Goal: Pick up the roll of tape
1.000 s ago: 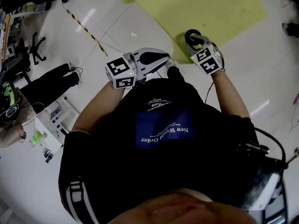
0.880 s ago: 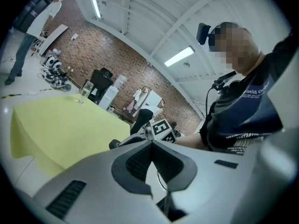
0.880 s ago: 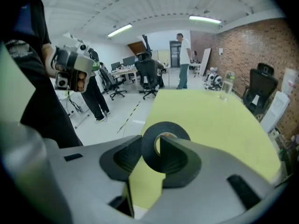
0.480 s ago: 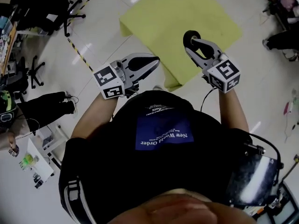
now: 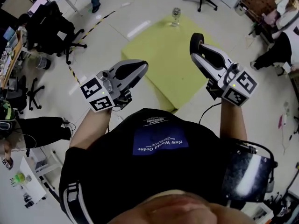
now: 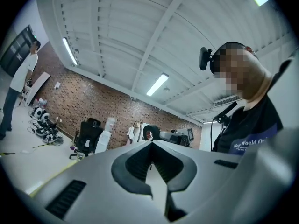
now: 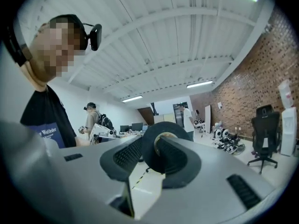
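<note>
Head view: roll of tape [image 5: 194, 36] held well above the yellow bench [image 5: 159, 55].
Right gripper [image 5: 197, 47] fingers clamp the roll so it rides securely; left gripper [image 5: 139, 69] fingers together, empty.

Shirt: you are wearing a black short-sleeved tee [image 5: 117, 171] with a blue chest patch [image 5: 160, 141] printed in white.
Tools: your grey left tool [image 5: 141, 68] and right tool [image 5: 196, 50] are each carrying a black-and-white marker cube [image 5: 97, 94].
Cable: a black lead [image 5: 208, 112] is trailing from your right tool.

Light: bright, even, from ceiling tube lights [image 6: 157, 84]
Glare: pale streaks on the glossy floor [image 5: 138, 28]
Shadows: soft, perhaps one under the yellow-green sheet [image 5: 159, 55]
Distortion: fisheye bending, dark corners in gripper views
Focus: closest foreground soft
</note>
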